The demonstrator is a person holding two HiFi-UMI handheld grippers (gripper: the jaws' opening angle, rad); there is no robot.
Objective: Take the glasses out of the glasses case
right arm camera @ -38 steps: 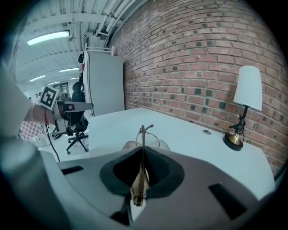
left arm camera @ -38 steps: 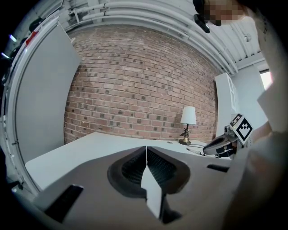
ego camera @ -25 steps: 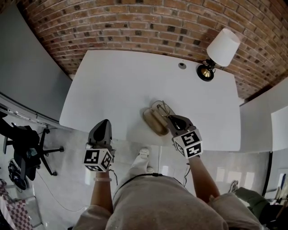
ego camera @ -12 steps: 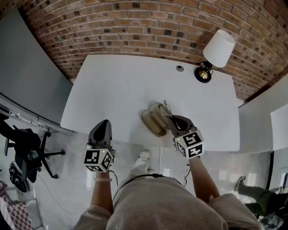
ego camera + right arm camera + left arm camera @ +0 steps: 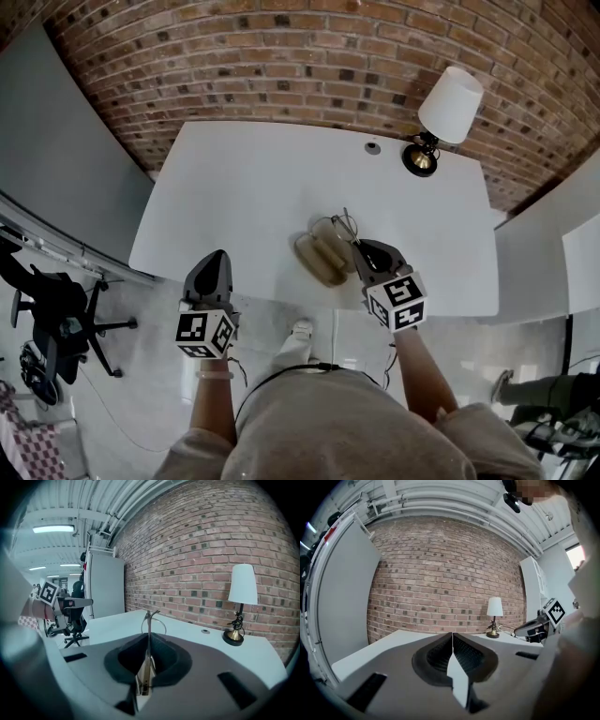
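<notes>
The tan glasses case (image 5: 319,259) lies open on the white table (image 5: 244,178), close to its near edge, its two halves side by side; what rests inside is too small to tell in the head view; the thin-framed glasses (image 5: 343,228) stand at the case's far right end, and whether any part of them touches the case cannot be told; the right gripper (image 5: 359,247) has its jaws clamped on the frame, and in the right gripper view a slim metal arm of the glasses (image 5: 148,620) rises upright from between the pads with a lens ring behind it; the left gripper (image 5: 218,255) hangs off the table's near edge, well left of the case, its jaws pressed together on nothing; against a second ago the glasses sit a little higher and more upright over the case, the right gripper has risen slightly, and the left has kept its place.
</notes>
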